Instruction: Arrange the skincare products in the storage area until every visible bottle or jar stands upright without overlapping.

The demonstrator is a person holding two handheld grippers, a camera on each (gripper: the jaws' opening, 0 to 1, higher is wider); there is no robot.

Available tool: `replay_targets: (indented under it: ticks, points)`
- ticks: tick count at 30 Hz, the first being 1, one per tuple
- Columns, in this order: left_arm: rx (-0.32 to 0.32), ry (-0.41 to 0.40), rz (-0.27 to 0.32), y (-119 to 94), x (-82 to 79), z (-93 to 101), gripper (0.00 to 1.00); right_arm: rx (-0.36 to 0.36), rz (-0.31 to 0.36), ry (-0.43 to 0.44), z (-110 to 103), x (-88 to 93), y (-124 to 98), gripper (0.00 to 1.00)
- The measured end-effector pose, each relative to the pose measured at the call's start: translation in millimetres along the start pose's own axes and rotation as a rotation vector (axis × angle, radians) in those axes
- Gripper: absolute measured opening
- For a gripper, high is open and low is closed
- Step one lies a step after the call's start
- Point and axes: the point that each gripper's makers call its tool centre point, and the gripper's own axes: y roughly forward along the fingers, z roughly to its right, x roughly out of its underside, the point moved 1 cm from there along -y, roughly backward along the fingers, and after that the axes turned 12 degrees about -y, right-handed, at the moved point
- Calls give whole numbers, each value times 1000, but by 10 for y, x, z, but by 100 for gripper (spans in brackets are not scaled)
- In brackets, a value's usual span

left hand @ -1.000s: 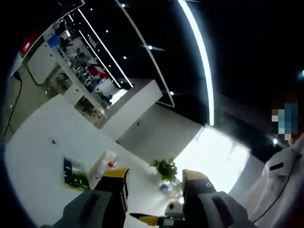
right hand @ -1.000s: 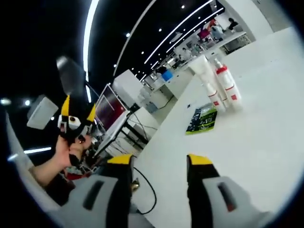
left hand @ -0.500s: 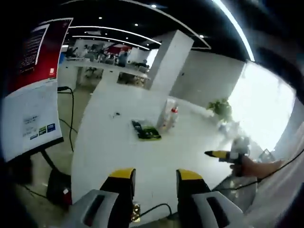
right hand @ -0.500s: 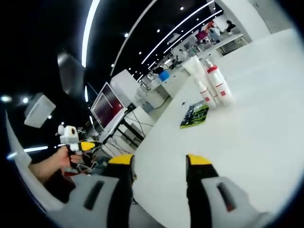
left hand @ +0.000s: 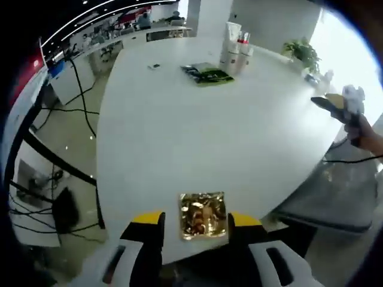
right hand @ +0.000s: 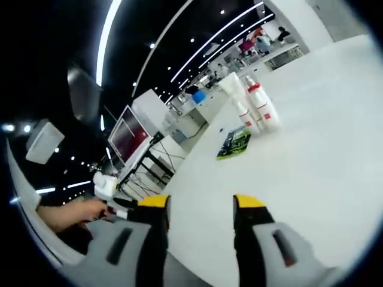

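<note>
At the far end of the white table (left hand: pixel 197 119), the skincare bottles (left hand: pixel 235 45) stand in a tight upright cluster, white with red caps on some, with a green-and-black packet (left hand: pixel 206 73) lying flat just beside them. The right gripper view shows the same cluster (right hand: pixel 254 107) and packet (right hand: pixel 233 143), again well apart from the jaws.

Change noted: over the last second the left gripper view has swung from ceiling and far wall down onto the tabletop; this is camera movement, and the bottles appear not to have shifted. A gold foil sachet (left hand: pixel 202 214) now shows on the near table edge, just ahead of the left gripper (left hand: pixel 194 222). The right gripper view has altered only slightly.

Left gripper: jaws spread, nothing between them. Right gripper (right hand: pixel 197 206): jaws spread, empty, also seen at the right edge of the left gripper view (left hand: pixel 344 101) in the person's hand.

Assessment: both tools are now coming to bear on the table, but no product has been contacted. Arrangement work appears not yet begun; whether any bottles overlap cannot be told at this range.
</note>
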Motion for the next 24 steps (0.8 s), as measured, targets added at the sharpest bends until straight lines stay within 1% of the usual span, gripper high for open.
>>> replay_targets:
  ticks: [3,5,6,8,9,10,11,12,15,17,21,24]
  points:
    - [-10,6,-35,94,83,33,47,5,2,0,11,-2,-20,43]
    - [-18,20,-48,132,109,74,50,9,1,0,21,4,-27,43]
    - [-46,36,-68,160,140,59,51,12,-1,-1,28,10,-31,43]
    - [-67,53,-84,182,161,43,50,14,-4,0,26,20,-36,43]
    - [-93,88,-76,187,130,-16,49,17,-7,-4,27,28,-37,43]
    - [-79,59,-58,183,105,19,49,18,-10,-6,26,32,-37,42]
    - [-78,39,-66,173,104,20,49,16,-12,-9,19,34,-35,42]
    - [-78,30,-62,173,94,3,47,15,-12,-10,15,35,-33,42]
    - [-85,32,-63,166,83,-53,42,14,-19,-13,11,46,-31,42]
    - [-83,34,-57,167,91,-68,42,16,-22,-17,17,49,-30,42]
    - [-79,42,-33,160,106,-50,40,31,-10,-8,61,27,-45,42]
    - [-78,44,-24,160,102,-32,38,33,-13,-13,55,35,-50,41]
